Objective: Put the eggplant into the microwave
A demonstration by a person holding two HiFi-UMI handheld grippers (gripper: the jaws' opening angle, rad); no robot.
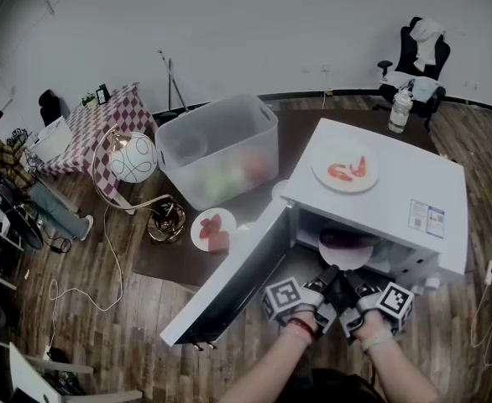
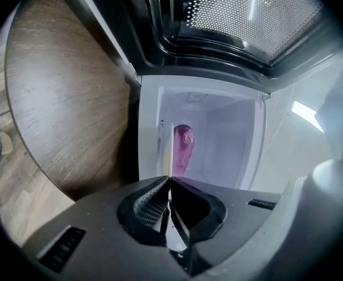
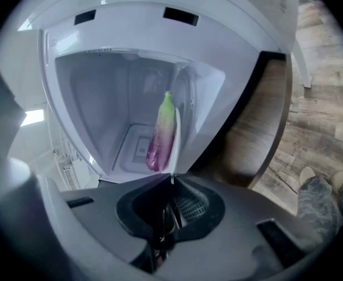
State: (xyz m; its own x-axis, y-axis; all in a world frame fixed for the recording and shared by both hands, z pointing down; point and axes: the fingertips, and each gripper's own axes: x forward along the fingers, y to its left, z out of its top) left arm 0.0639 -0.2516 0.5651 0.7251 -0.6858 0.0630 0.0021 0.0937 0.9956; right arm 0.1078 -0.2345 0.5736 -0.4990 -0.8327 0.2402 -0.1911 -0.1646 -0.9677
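Note:
A purple eggplant (image 1: pixel 340 237) with a green end lies on a white plate (image 1: pixel 348 257) in the mouth of the open white microwave (image 1: pixel 397 183). My left gripper (image 1: pixel 326 280) and right gripper (image 1: pixel 352 284) sit side by side at the plate's near rim, both shut on it. In the left gripper view the plate (image 2: pixel 166 151) shows edge-on between the jaws of the gripper (image 2: pixel 169 179), with the eggplant (image 2: pixel 182 148) beyond. In the right gripper view the eggplant (image 3: pixel 161 134) rests on the plate (image 3: pixel 175 145) inside the cavity, ahead of the gripper (image 3: pixel 170 177).
The microwave door (image 1: pixel 233 288) hangs open to the left. A plate of red food (image 1: pixel 345 169) sits on top of the microwave. A clear bin (image 1: pixel 221 149), another plate of red food (image 1: pixel 212 227) and a globe lamp (image 1: pixel 133 158) stand left. A person (image 1: pixel 11 170) sits far left.

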